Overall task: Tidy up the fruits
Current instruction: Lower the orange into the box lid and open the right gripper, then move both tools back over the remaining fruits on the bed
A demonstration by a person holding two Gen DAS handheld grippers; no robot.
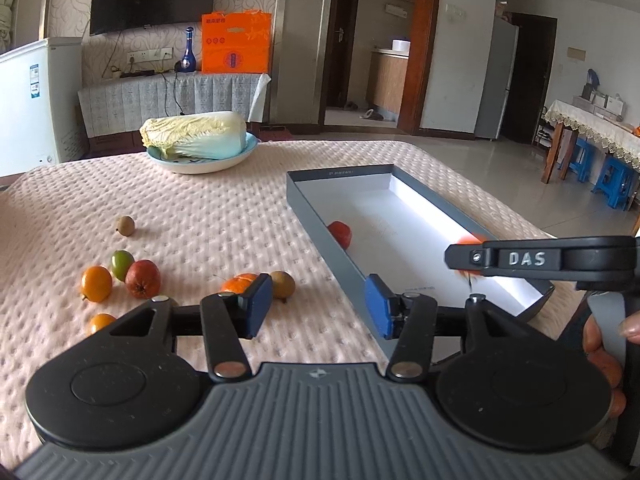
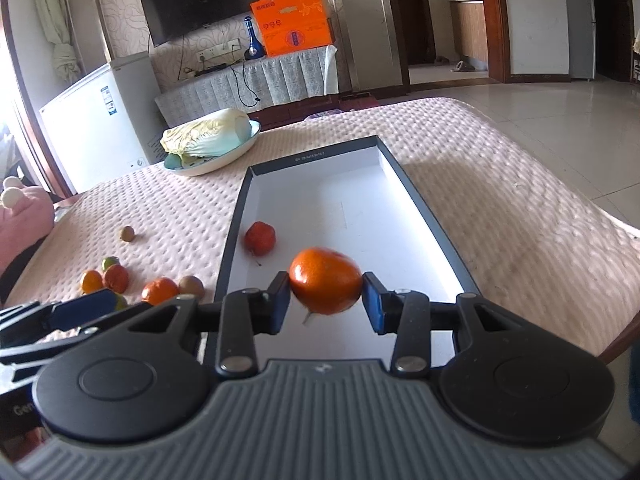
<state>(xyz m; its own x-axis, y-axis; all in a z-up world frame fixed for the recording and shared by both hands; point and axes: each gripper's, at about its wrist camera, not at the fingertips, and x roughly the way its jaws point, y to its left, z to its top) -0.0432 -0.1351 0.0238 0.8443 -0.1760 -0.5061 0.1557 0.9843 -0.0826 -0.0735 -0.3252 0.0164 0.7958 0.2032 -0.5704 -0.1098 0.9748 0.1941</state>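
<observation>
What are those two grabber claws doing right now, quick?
Left gripper: open, nothing between its blue pads.
Right gripper: round orange fruit sits between its pads above the shallow grey tray; a firm grip cannot be told.

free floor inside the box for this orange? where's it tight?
Box floor is bare from the red fruit back to the far wall and along the right wall. Only that fruit sits inside, by the left wall. The loose fruit cluster crowds the cloth left of the box.
</observation>
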